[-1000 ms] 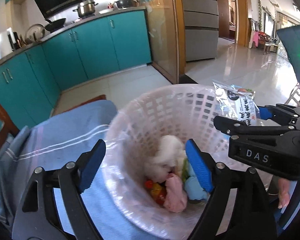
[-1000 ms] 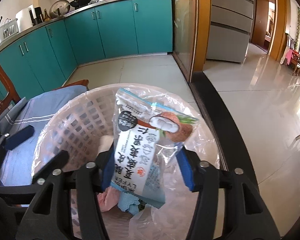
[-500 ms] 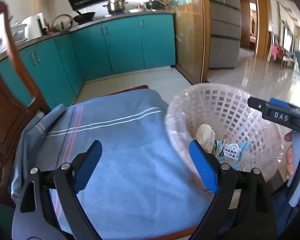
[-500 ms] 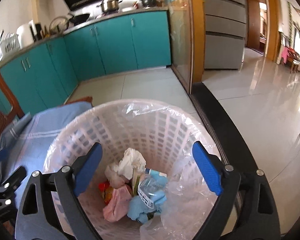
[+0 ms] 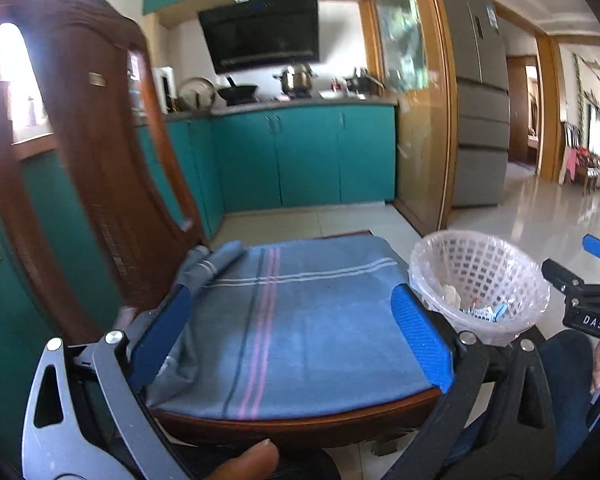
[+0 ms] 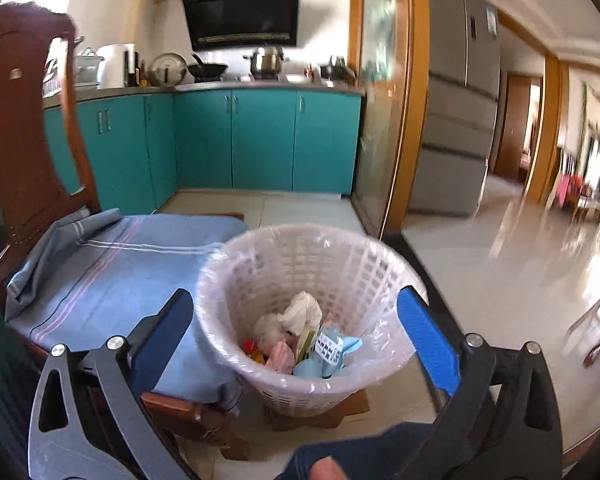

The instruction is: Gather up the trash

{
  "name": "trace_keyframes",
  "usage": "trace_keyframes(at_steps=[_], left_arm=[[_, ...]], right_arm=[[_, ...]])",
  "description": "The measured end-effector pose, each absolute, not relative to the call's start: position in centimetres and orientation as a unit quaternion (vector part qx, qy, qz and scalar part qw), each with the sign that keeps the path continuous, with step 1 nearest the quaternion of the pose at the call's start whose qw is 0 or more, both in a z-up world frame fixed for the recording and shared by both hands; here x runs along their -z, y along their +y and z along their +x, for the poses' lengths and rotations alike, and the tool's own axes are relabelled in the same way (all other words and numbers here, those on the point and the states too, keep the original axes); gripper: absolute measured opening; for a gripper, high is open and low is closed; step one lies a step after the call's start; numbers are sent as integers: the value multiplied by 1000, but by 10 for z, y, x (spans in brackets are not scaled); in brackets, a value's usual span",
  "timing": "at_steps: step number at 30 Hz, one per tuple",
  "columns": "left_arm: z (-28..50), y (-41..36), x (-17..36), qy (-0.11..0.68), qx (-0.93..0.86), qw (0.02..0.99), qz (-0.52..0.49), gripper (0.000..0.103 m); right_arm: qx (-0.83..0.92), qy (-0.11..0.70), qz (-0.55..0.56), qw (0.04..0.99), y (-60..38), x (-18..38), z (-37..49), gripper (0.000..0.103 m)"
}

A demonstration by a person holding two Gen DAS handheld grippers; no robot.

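Note:
A white lattice trash basket [image 6: 364,268] lined with a clear bag stands on the floor beside a wooden chair; it also shows in the left wrist view [image 5: 496,256]. Inside lie crumpled white tissue [image 6: 300,314], a snack packet [image 6: 328,350], pink and blue scraps. My right gripper [image 6: 296,334] is open and empty, held back above the basket. My left gripper [image 5: 290,336] is open and empty over the chair's blue cloth seat [image 5: 300,320]. The right gripper's body [image 5: 580,300] shows at the right edge of the left wrist view.
The wooden chair back [image 5: 72,160] rises at left. Teal kitchen cabinets [image 6: 260,140] line the far wall, with pots on the counter. A grey fridge [image 6: 456,120] and a glossy tiled floor [image 6: 500,260] lie to the right. My knee [image 6: 360,456] shows at the bottom.
The right gripper opened and dropped the snack packet into the basket. Both grippers then pulled back and up, away from the basket; the left one now faces the chair seat.

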State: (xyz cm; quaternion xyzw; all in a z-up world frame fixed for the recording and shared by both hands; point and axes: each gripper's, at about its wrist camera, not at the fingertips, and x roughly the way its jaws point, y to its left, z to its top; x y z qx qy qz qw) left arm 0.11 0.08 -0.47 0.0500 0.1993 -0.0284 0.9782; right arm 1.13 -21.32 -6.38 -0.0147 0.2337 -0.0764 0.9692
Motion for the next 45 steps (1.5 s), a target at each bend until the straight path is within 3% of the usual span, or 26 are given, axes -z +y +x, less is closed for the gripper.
trace_keyframes(at_steps=[12, 45], left_arm=[[-48, 16, -15, 159, 25, 986, 53, 100], [-56, 4, -12, 171, 56, 982, 54, 100]], right_arm=[[73, 144, -32, 986, -169, 8, -68, 100], [104, 150, -34, 983, -153, 8, -86, 100]])
